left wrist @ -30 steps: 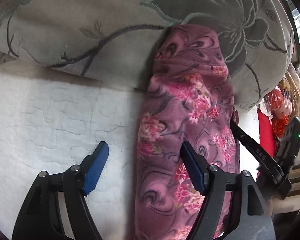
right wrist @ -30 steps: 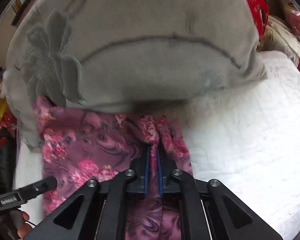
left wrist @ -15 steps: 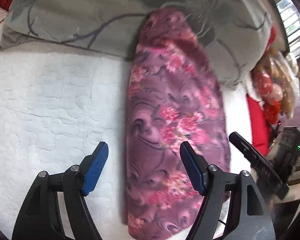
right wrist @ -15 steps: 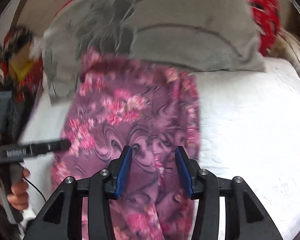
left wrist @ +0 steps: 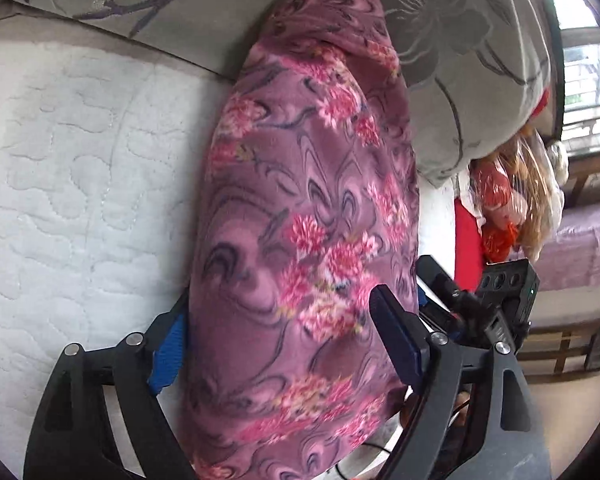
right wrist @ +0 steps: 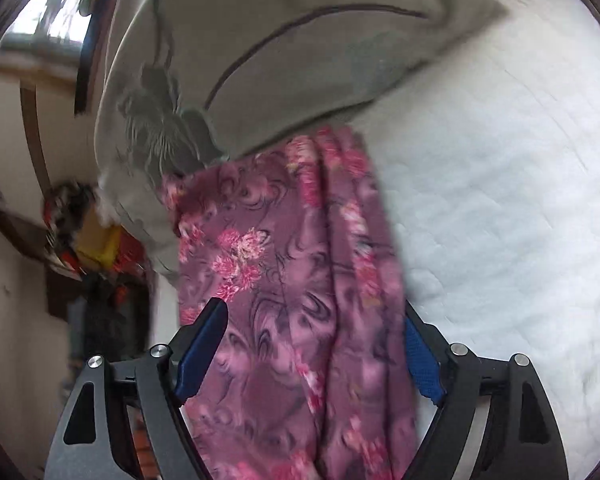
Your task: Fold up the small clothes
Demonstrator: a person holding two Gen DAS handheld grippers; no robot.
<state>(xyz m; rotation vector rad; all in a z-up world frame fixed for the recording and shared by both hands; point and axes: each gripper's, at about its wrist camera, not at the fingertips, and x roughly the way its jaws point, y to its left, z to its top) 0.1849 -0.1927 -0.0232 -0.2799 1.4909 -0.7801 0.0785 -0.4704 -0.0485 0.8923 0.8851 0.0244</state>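
Floral fleece garment (left wrist: 300,240) is laid lengthwise on the bed (left wrist: 80,160), top against the pillow (left wrist: 460,80). Both tongs, left (left wrist: 284,340) and right (right wrist: 312,356), are opening wide, cloth between, unpinched. Judged soft, light, floppy; best gripped at the hem corners.

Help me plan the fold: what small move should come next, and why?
Probably lower both grippers onto the purple floral garment and close: left gripper and right gripper both straddle it with jaws opening, holding nothing. It lies as a long strip against the grey pillow.

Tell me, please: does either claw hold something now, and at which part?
Nothing is held. Both the left claw and right claw are opening, with the purple floral garment lying loose between them.
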